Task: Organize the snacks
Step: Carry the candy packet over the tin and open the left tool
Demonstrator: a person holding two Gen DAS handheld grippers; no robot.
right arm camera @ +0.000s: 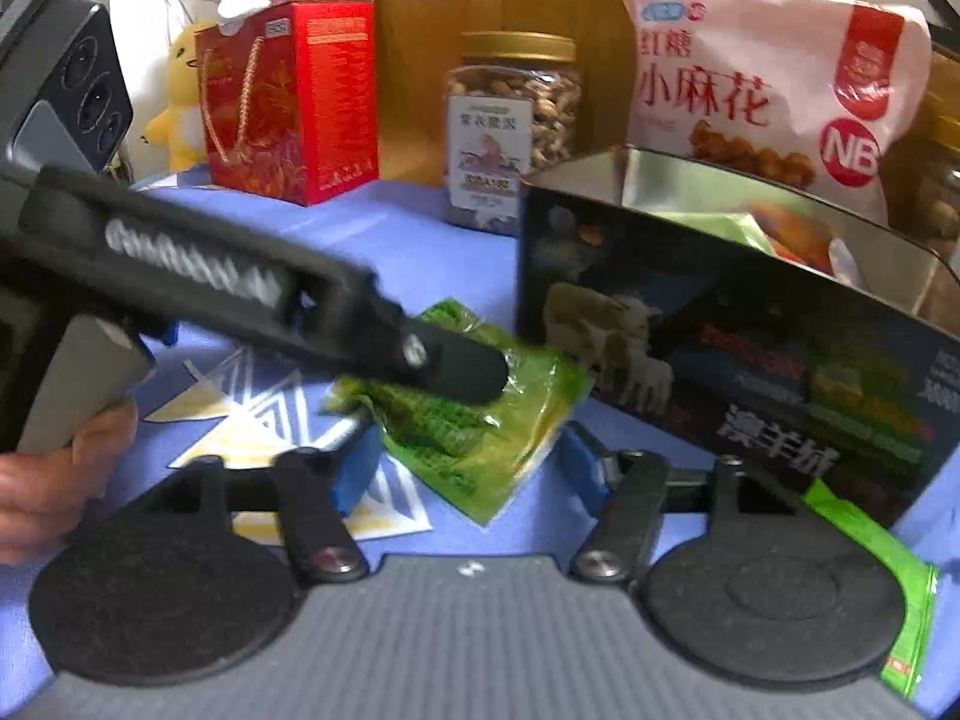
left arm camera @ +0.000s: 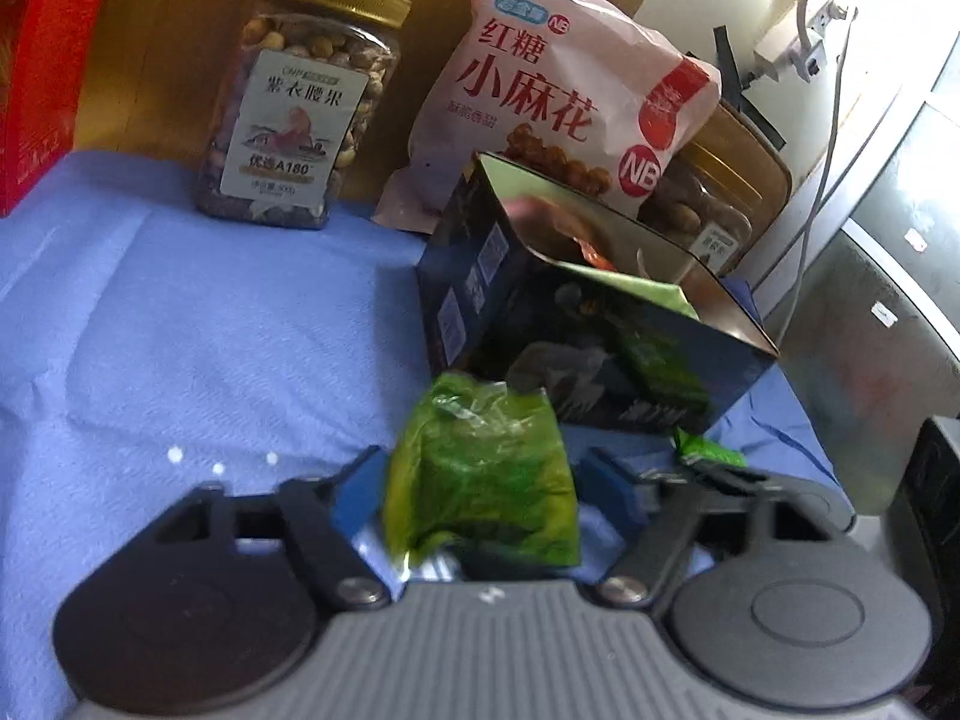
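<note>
A crumpled green snack packet [left arm camera: 480,468] sits between the blue pads of my left gripper [left arm camera: 483,486], which is shut on it. Just beyond stands a dark open box [left arm camera: 600,348] with another green packet [left arm camera: 636,294] inside. In the right wrist view the same held packet [right arm camera: 480,426] lies ahead of my right gripper [right arm camera: 471,468]. Its jaws stand apart on either side of the packet's lower corner and do not press it. The left gripper's black finger [right arm camera: 462,369] lies across the packet, beside the box [right arm camera: 750,360].
Along the wooden back wall stand a gold-lidded jar of nuts [left arm camera: 300,102], a pink snack bag [left arm camera: 558,90] and a red gift box [right arm camera: 294,96]. A third green packet [right arm camera: 876,570] pokes out by the box. A blue cloth [left arm camera: 180,330] covers the table. A hand [right arm camera: 54,468] holds the left tool.
</note>
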